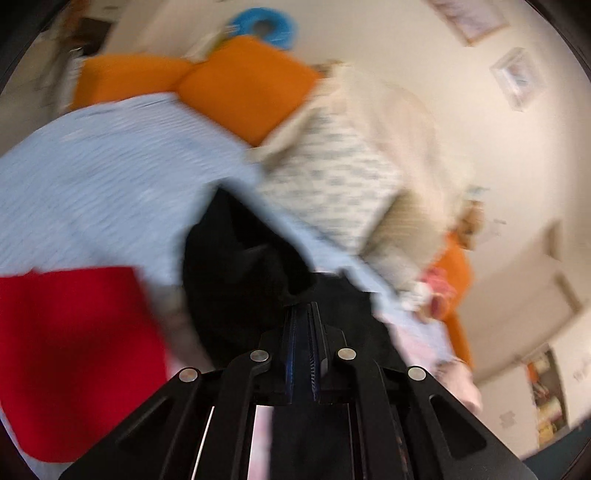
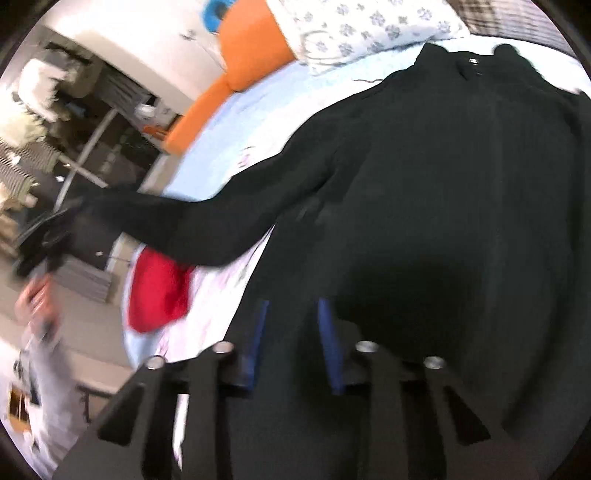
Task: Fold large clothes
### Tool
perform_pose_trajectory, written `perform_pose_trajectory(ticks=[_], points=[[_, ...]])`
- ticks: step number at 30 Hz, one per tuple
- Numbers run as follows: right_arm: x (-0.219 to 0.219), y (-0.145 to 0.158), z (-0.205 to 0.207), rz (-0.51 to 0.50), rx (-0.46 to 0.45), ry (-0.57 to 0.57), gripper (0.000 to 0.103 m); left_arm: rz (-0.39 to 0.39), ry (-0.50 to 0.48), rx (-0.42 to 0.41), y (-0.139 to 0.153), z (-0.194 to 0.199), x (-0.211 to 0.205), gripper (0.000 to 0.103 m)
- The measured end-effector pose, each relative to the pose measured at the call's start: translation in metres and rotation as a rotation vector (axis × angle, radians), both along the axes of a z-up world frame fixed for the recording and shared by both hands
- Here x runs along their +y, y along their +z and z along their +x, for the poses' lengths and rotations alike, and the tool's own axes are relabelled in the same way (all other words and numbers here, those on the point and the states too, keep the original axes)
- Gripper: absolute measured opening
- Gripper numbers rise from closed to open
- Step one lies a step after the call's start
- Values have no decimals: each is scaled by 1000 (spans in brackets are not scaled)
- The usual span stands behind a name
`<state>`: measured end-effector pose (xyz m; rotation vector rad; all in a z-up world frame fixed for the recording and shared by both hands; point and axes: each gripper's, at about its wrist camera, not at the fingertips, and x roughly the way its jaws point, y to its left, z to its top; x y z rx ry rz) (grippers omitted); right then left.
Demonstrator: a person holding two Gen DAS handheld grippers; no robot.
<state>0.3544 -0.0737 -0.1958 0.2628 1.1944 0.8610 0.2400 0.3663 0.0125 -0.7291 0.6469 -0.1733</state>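
A black long-sleeved sweater (image 2: 443,177) is lying spread on the pale blue bedsheet (image 2: 236,122), collar toward the paw-print pillow (image 2: 362,26). The left gripper (image 1: 303,310) is pinching its sleeve cuff, fingers closed; the right gripper (image 2: 291,306) is hovering over its hem, fingers parted, gripping nothing

A bed with a pale blue sheet carries everything.

On the pale blue sheet (image 2: 236,122) lies a black garment (image 2: 443,177), spread wide, with one sleeve reaching out past the bed edge. A red cloth (image 2: 159,295) lies beside it, under that sleeve. At the far end rest a white patterned pillow (image 2: 362,29) and orange cushions (image 1: 240,81).
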Motion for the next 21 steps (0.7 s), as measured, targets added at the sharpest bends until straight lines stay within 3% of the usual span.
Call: perform_pose_trajectory(ticks=[1,4,7,8,9,11,13,14,16,18,21], points=[[19,-5,25,-40,2,-3,13,-6,-38,-36,12,-3,-12,11],[67,-21,78,-97,63,12,13,41,-163,-118,45,-5,-59,11],[90,-32,110,-128,95,-51,14,111,-231,-115,50,-3,-92,12],[94,-34,113,-119,101,-60,15,129,-234,-92,45,-2,-97,24],[96,-37,113,-106,108,-60,15,172,-206,-40,35,-1,-99,56],[97,-38,106,-101,102,-35,16,228,-119,30,10,-2,-91,86],[95,-38,96,-104,92,9,16,253,-54,112,-29,-3,-77,86],[94,-36,91,-113,84,25,16,223,-34,159,-51,-3,-69,86],[88,-31,79,-137,55,61,18,24,4,245,-107,-10,-53,86],[85,-27,72,-156,39,83,28,-118,35,299,-152,-17,-49,86],[79,-25,64,-163,27,91,34,-235,66,344,-203,-21,-56,85]])
